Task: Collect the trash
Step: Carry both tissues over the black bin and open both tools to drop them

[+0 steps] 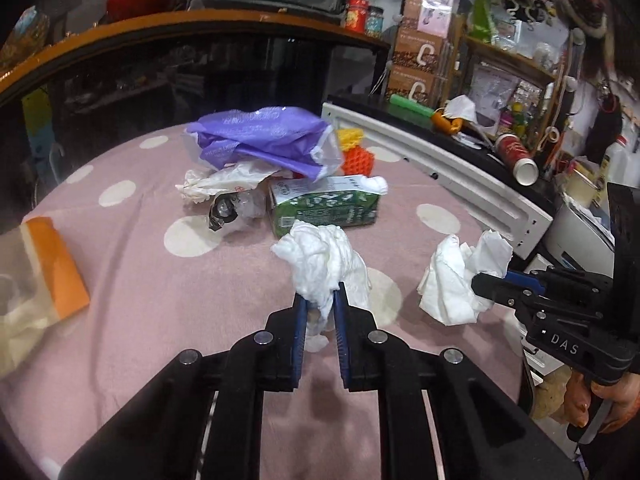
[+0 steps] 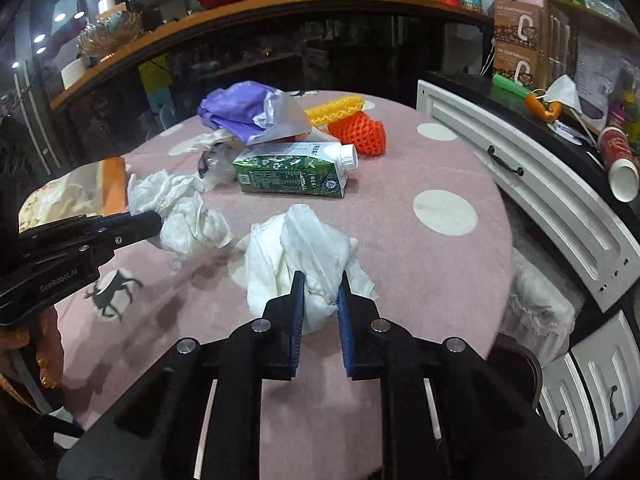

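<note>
While both grippers sit low over the pink dotted tablecloth (image 1: 160, 280), each is clamped on its own crumpled white tissue. The left gripper (image 1: 320, 300) pinches the left tissue (image 1: 320, 256) between its blue pads (image 1: 299, 320); a scrap hangs down betw. them, so the exact contact pt is partly hidden. In the right wrist view the same tool enters from the left edge, only its tip showing against that wad (image 2: 180, 208); its body is cut off by the frame.

The right gripper (image 2: 321, 292) grips the right tissue (image 2: 304, 248), jaws pressed into the wad's near end. Whether either wad is lifted off the cloth or resting on it, can't tell.

Other trash lies farther back on the table: a green carton (image 2: 288, 172) on its side w/ white cap pointing right, print too small to read; a purple plastic bag (image 1: 260, 136) heaped over more white paper (image 1: 216, 184); a crushed clear bottle w/ dark cap (image 1: 228, 208), hard to make out; orange foam netting (image 2: 360, 132) and yellow foam netting (image 2: 336, 110), both half hidden behind the bag in the left wrist view. An orange-edged packet (image 1: 48, 268) is cut off at the left edge. A red paper cup (image 2: 618, 164) lies on the dark counter, right of the table.
</note>
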Demonstrator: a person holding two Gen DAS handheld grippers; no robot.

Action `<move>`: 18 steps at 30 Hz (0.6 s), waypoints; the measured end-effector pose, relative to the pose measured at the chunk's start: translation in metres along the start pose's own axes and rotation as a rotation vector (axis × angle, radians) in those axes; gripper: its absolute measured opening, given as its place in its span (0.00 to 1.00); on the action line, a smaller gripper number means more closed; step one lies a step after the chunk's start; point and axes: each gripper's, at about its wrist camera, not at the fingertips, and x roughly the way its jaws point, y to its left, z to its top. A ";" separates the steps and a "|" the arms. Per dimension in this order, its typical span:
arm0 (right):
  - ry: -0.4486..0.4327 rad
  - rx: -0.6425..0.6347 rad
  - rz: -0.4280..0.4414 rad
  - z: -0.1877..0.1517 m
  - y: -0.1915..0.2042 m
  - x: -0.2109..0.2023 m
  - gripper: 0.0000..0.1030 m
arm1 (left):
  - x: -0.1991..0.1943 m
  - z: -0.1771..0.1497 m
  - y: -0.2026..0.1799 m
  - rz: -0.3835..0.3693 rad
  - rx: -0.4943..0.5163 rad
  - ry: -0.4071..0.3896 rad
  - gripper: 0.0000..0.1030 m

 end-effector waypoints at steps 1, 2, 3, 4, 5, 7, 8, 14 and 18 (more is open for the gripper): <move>-0.008 0.005 -0.002 -0.004 -0.002 -0.007 0.16 | -0.007 -0.003 -0.007 -0.009 0.007 -0.013 0.14; -0.016 0.014 -0.004 -0.010 -0.004 -0.015 0.16 | -0.013 -0.007 -0.012 -0.019 0.013 -0.023 0.14; -0.025 0.030 -0.008 -0.017 -0.008 -0.025 0.16 | -0.017 -0.009 -0.016 -0.028 0.017 -0.030 0.14; -0.031 0.043 -0.014 -0.024 -0.012 -0.033 0.16 | -0.024 -0.014 -0.023 -0.042 0.023 -0.039 0.14; -0.034 0.051 -0.018 -0.028 -0.016 -0.039 0.16 | -0.027 -0.017 -0.029 -0.053 0.029 -0.043 0.14; -0.048 0.069 -0.037 -0.043 -0.026 -0.058 0.16 | -0.033 -0.021 -0.041 -0.081 0.040 -0.050 0.14; -0.051 0.070 -0.047 -0.048 -0.029 -0.063 0.16 | -0.035 -0.022 -0.048 -0.094 0.048 -0.055 0.14; -0.027 0.135 -0.195 -0.088 -0.079 -0.098 0.16 | -0.044 -0.033 -0.101 -0.201 0.143 -0.067 0.14; 0.043 0.202 -0.270 -0.120 -0.113 -0.097 0.16 | -0.040 -0.042 -0.136 -0.254 0.196 -0.052 0.14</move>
